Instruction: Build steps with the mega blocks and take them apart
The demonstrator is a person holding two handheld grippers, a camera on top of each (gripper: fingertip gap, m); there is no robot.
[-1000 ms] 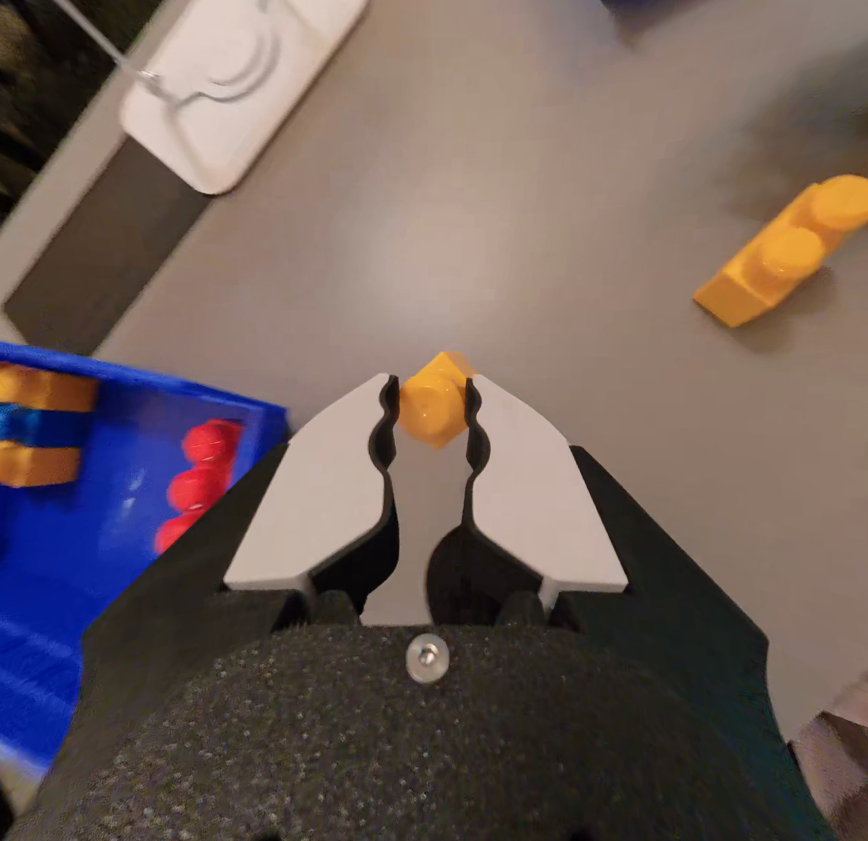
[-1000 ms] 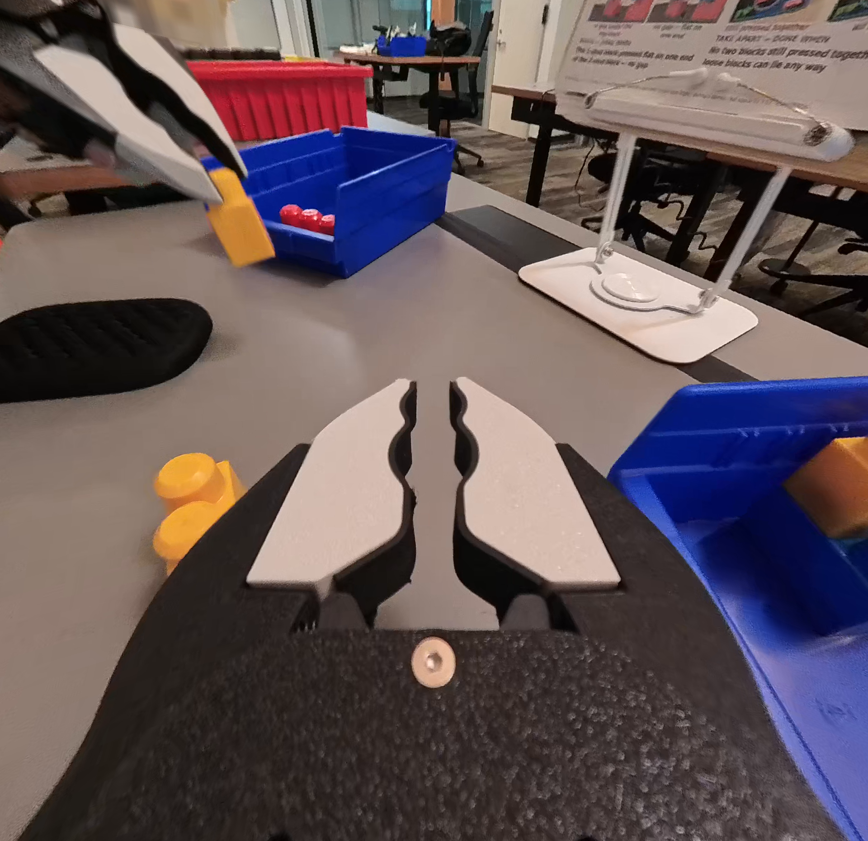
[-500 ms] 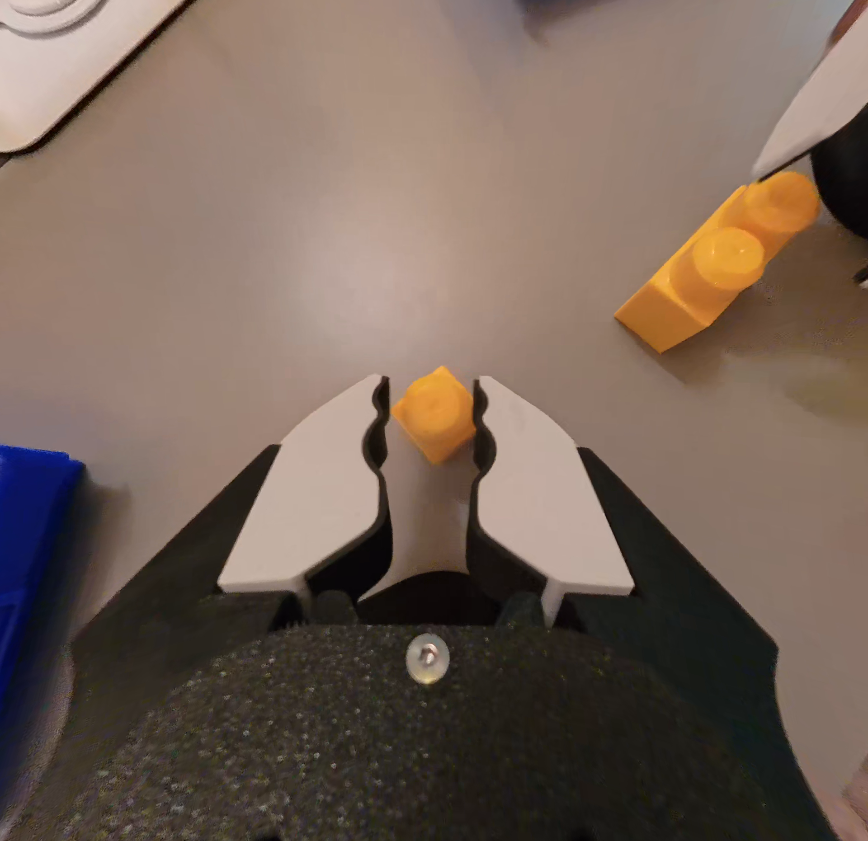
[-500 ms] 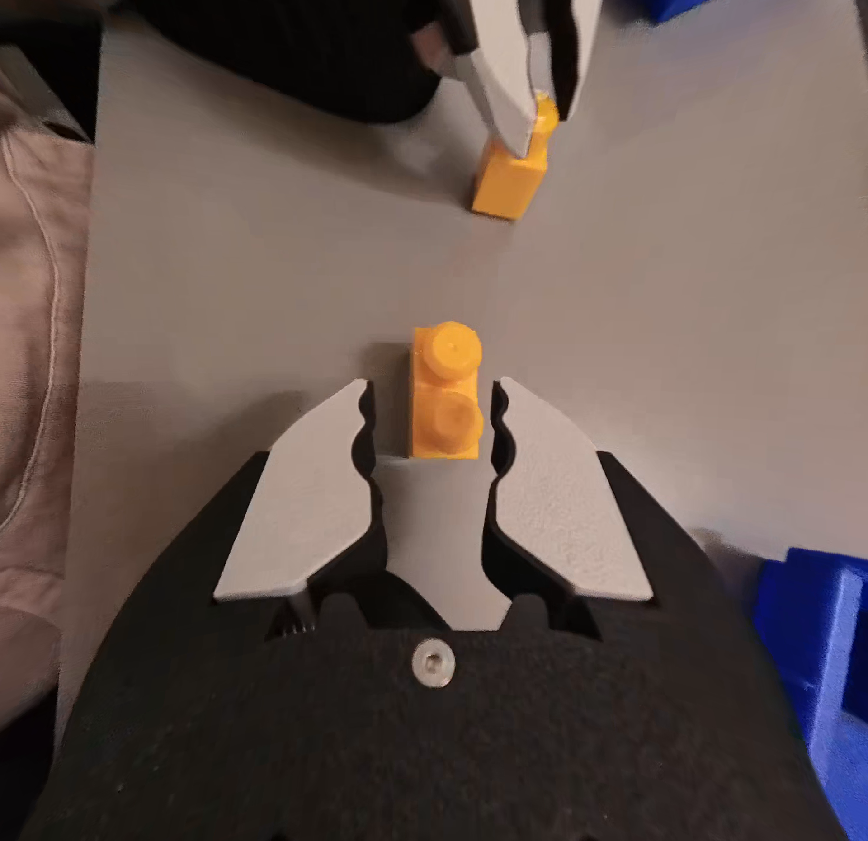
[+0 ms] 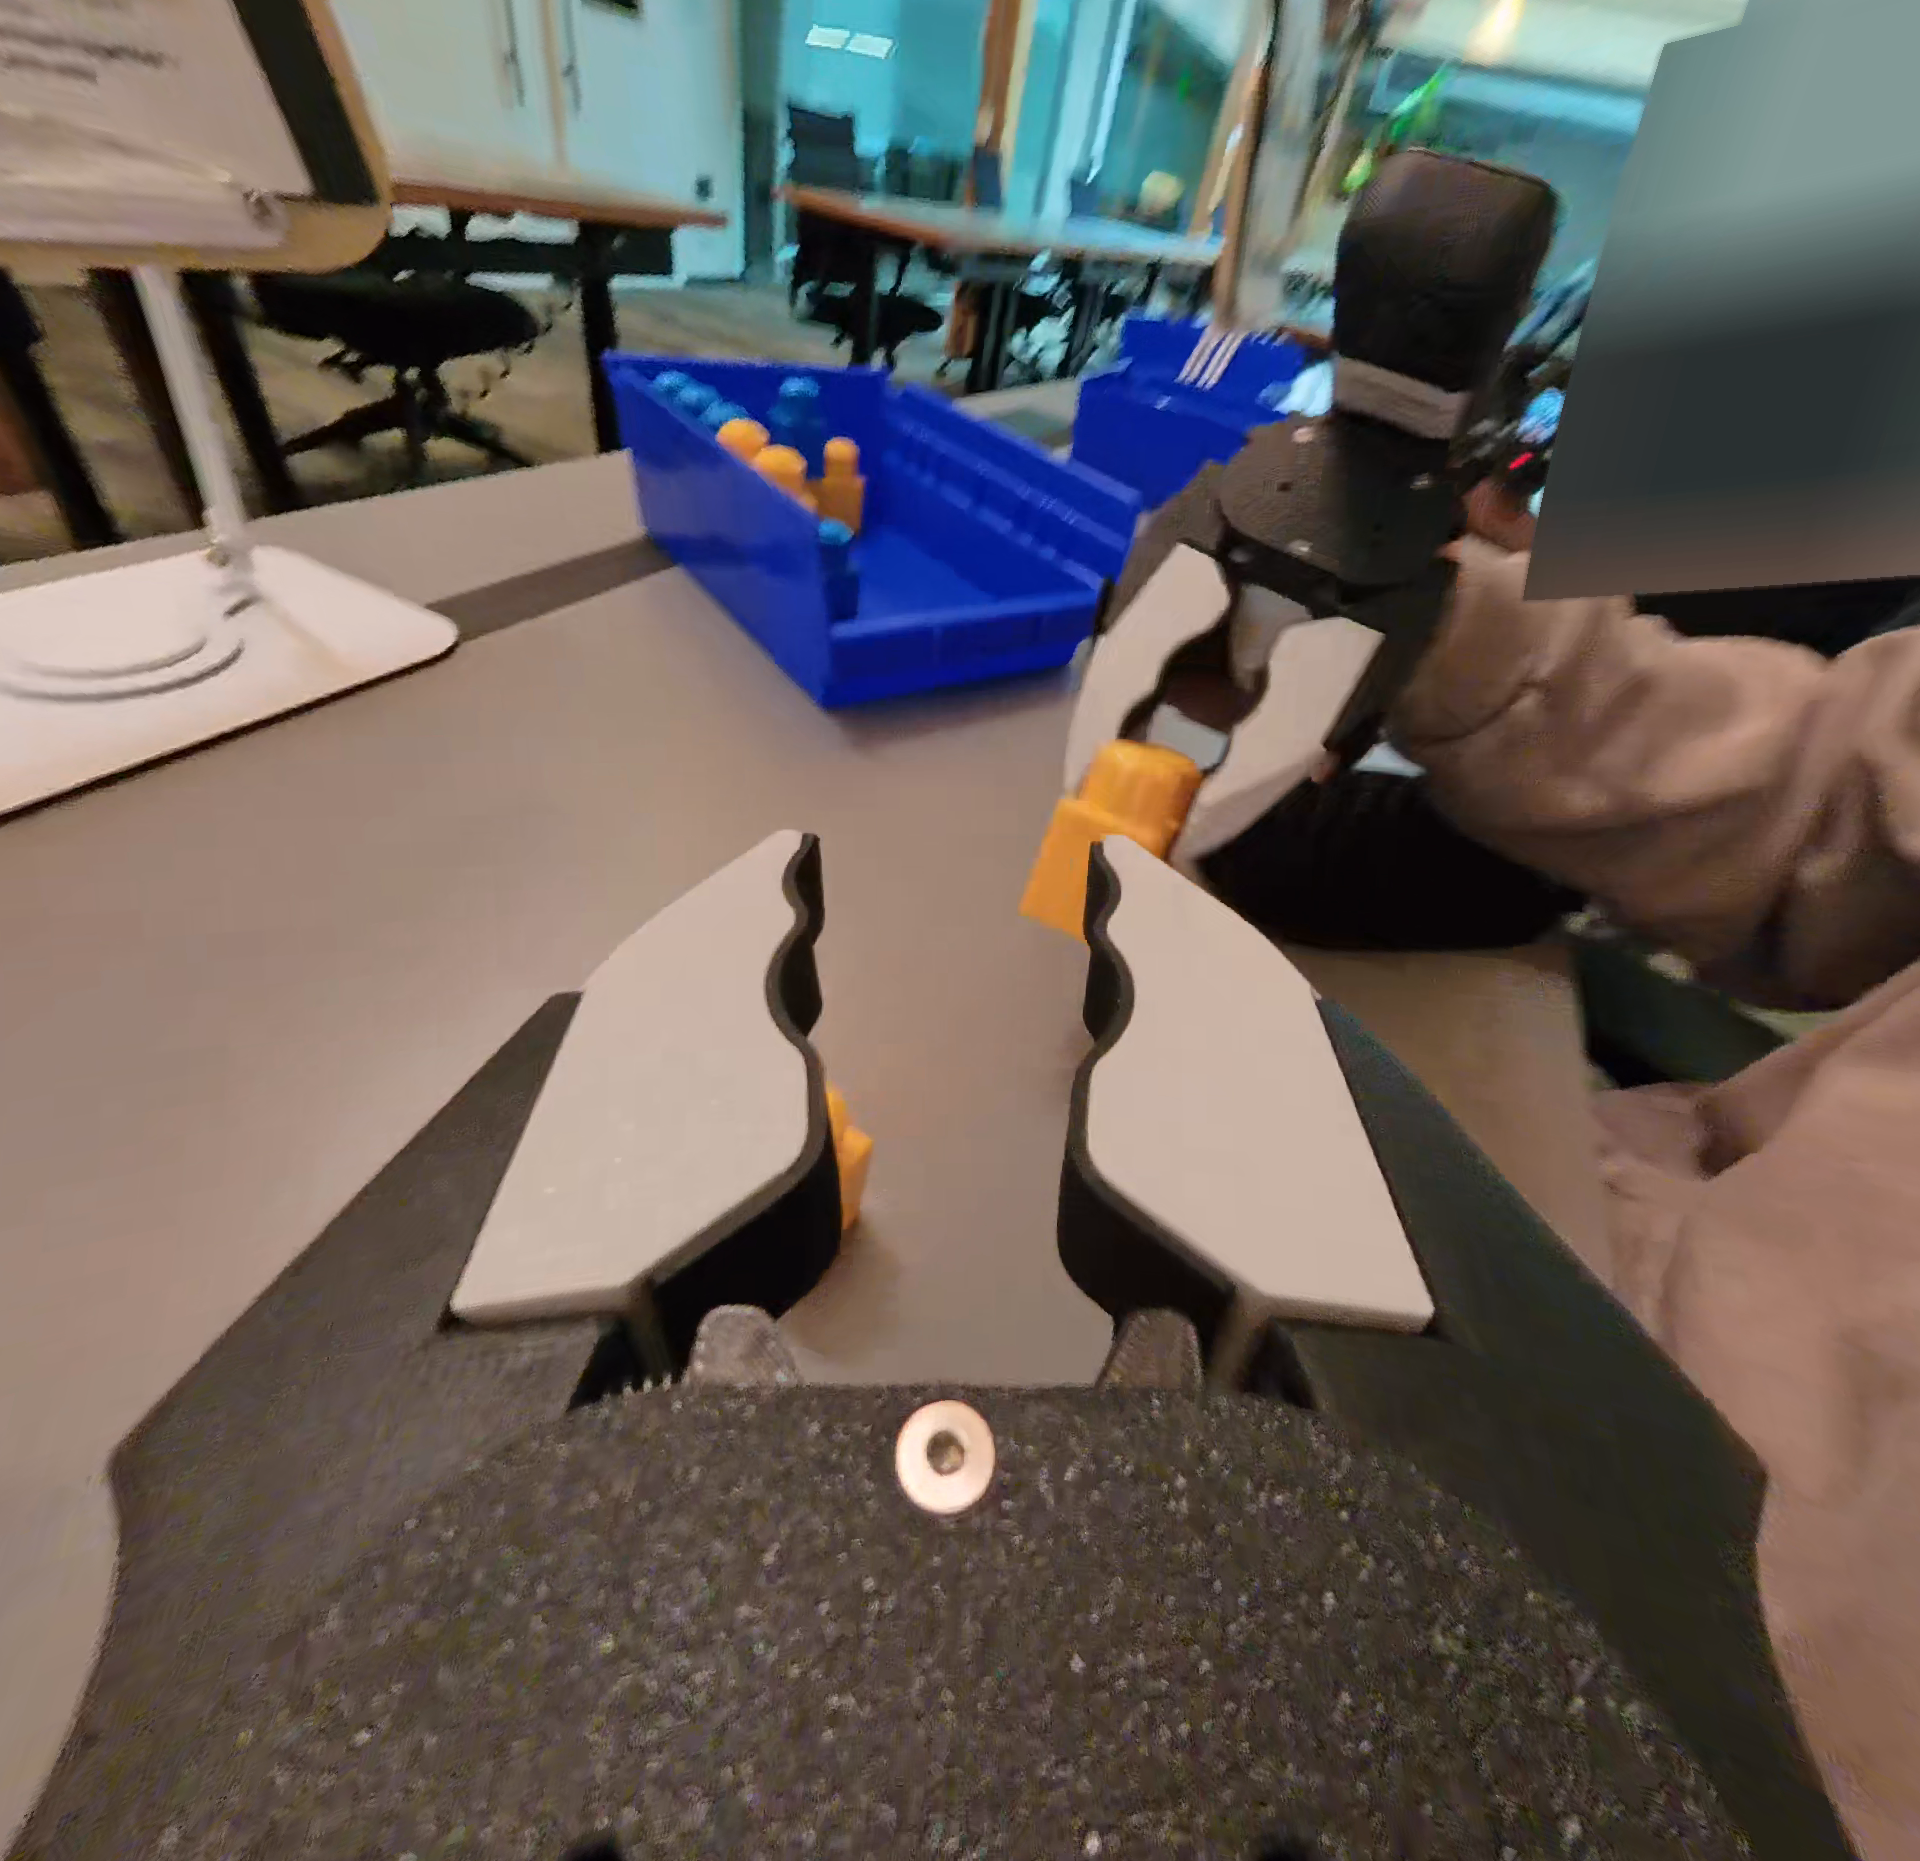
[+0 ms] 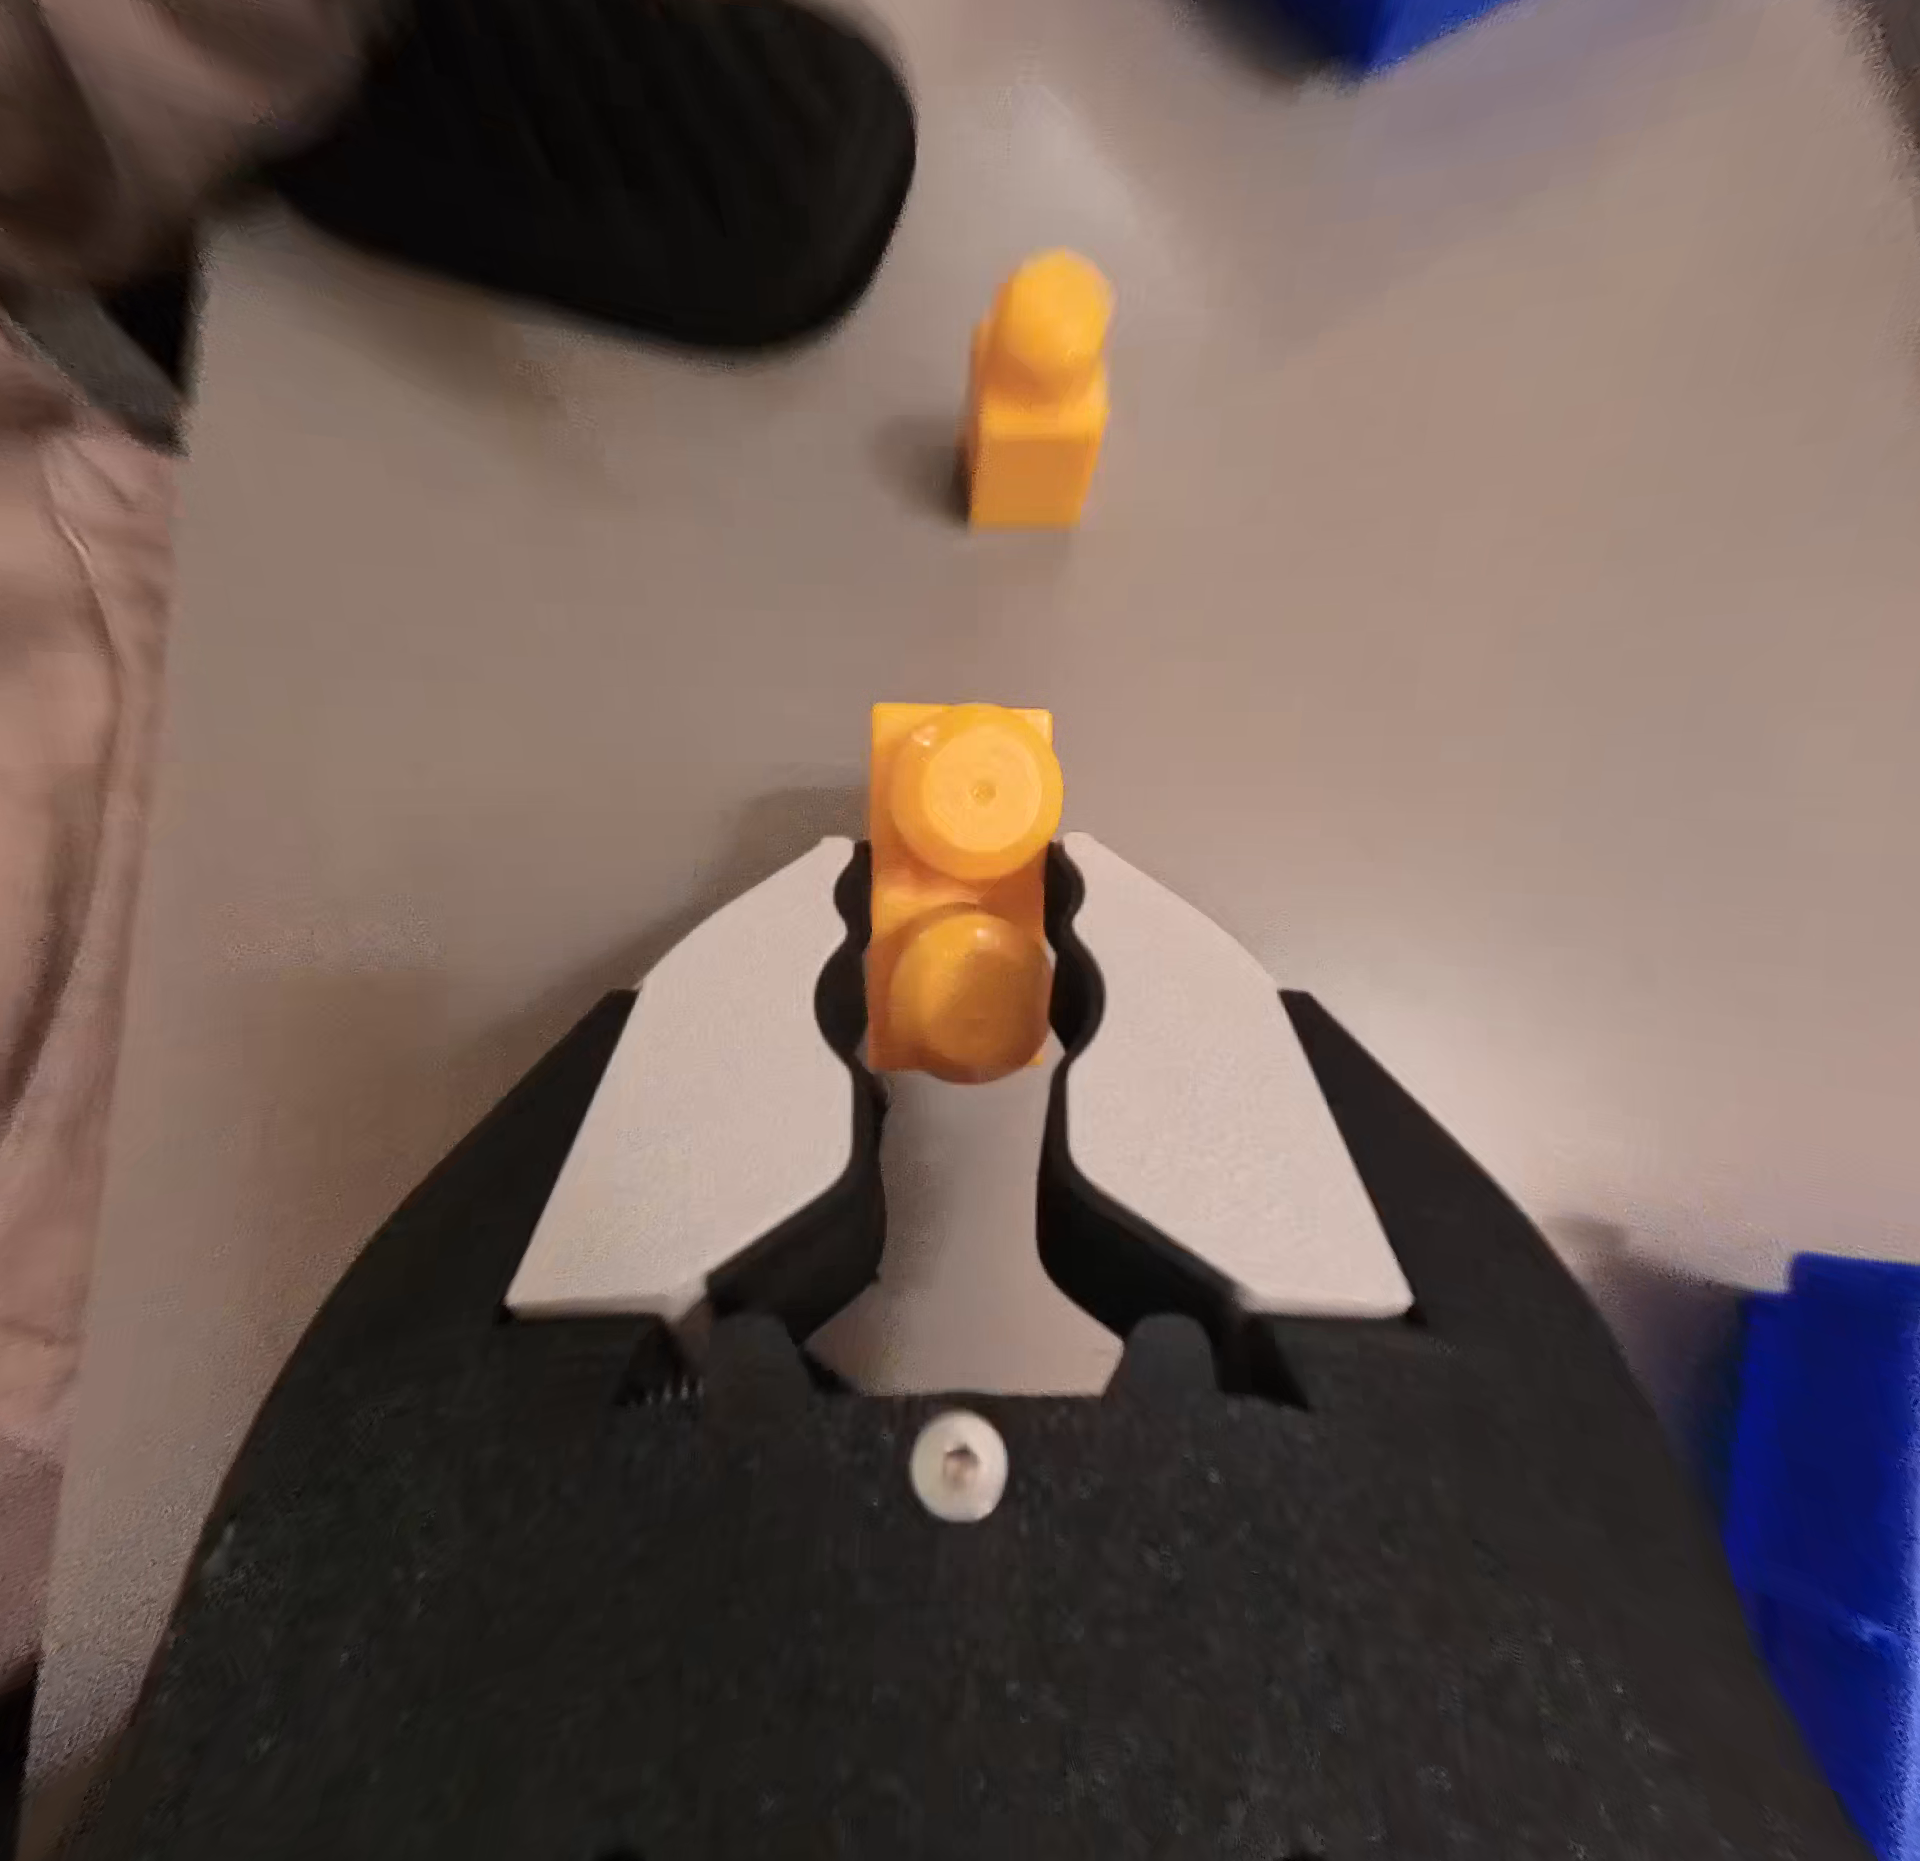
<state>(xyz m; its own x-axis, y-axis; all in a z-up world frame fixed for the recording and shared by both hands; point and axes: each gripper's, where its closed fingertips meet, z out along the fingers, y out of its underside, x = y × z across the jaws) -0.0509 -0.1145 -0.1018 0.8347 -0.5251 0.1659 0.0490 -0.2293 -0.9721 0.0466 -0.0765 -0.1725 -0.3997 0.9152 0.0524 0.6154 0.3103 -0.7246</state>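
Meanwhile R gripper (image 6: 961, 876) clamps 2-stud orange block (image 6: 961, 876); L gripper (image 5: 951, 881) spread, 1-stud block (image 6: 1039, 398) nearby.

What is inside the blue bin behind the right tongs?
In the blue bin, orange blocks and blue blocks stand at its far end. The near wall hides its floor partly.

This was an open-plan office or lab room; behind the grey tabletop (image 5: 312, 876) stood rows of long desks (image 5: 987, 237) with black office chairs (image 5: 405, 325), glass partitions (image 5: 873, 66) and a white door; a sign stand (image 5: 187, 606) and blue parts bins (image 5: 935, 585) sat on the tabletop.
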